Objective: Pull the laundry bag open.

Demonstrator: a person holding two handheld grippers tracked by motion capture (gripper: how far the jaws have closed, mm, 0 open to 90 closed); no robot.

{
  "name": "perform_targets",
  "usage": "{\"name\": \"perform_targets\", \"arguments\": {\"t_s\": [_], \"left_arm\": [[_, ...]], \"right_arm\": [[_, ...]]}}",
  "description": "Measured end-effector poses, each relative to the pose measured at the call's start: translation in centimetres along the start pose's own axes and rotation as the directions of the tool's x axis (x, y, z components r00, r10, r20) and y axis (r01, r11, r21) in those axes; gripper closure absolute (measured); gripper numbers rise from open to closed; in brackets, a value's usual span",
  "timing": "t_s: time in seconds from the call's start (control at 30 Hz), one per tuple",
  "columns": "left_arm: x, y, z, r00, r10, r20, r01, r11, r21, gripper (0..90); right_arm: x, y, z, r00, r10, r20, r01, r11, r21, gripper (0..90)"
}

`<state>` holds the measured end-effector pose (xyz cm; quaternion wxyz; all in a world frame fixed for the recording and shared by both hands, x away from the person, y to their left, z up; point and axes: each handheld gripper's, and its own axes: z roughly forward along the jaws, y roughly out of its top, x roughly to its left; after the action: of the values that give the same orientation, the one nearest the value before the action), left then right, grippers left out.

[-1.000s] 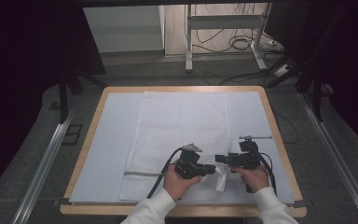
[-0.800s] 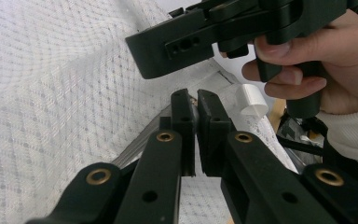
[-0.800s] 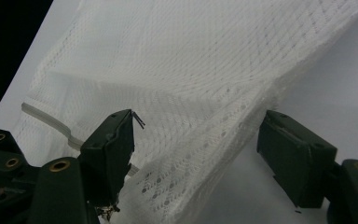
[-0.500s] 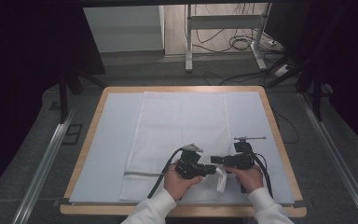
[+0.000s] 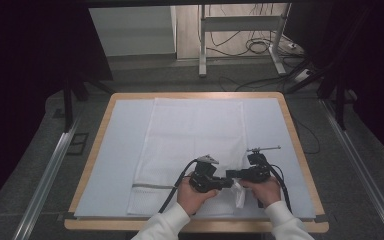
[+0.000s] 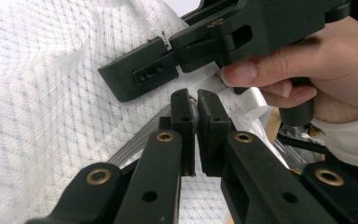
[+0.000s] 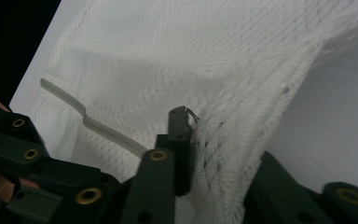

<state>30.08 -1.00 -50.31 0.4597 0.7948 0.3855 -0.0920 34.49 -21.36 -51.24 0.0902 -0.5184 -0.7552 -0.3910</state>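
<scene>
**White towel pinched at its near corner by two grippers**

White mesh cloth runs between the jaws of the right gripper (image 7: 186,140): in the right gripper view the towel (image 7: 205,70) drapes over and down between the two black jaws, which are closed on its lifted edge. The left gripper (image 6: 196,116) has its jaws nearly together, with only a thin slit between them; in the left gripper view the towel (image 6: 37,93) lies just beyond their tips, but whether any cloth is caught in that slit cannot be told. Just past those tips sits the right gripper (image 6: 223,42), with the person's right hand (image 6: 307,74) wrapped around its handle.

From the high view, the left gripper (image 5: 220,182) and right gripper (image 5: 237,175) meet tip to tip at the towel's (image 5: 195,130) near right corner, which is pulled up off the surface into a small peak. A grey stripe (image 5: 152,186) crosses the towel near its near edge, left of the grippers. The rest of the towel lies flat, stretching away from the person along the middle of the pale blue tabletop (image 5: 115,150) with its wooden rim.
</scene>
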Motion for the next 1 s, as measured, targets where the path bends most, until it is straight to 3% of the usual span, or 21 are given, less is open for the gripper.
{"name": "perform_targets", "arguments": {"t_s": [0.1,1.0], "left_arm": [[0.1,-0.1,0.0,1.0,-0.006,0.006,0.006,1.0,-0.004,87.0],[1.2,-0.8,-0.2,0.9987,-0.046,0.02,0.046,0.9989,0.003,87.0]], "right_arm": [[0.0,0.0,-0.1,0.9999,-0.012,-0.005,0.012,1.0,0.002,87.8],[0.1,-0.2,-0.5,0.9976,-0.065,-0.021,0.065,0.998,-0.001,88.4]]}}
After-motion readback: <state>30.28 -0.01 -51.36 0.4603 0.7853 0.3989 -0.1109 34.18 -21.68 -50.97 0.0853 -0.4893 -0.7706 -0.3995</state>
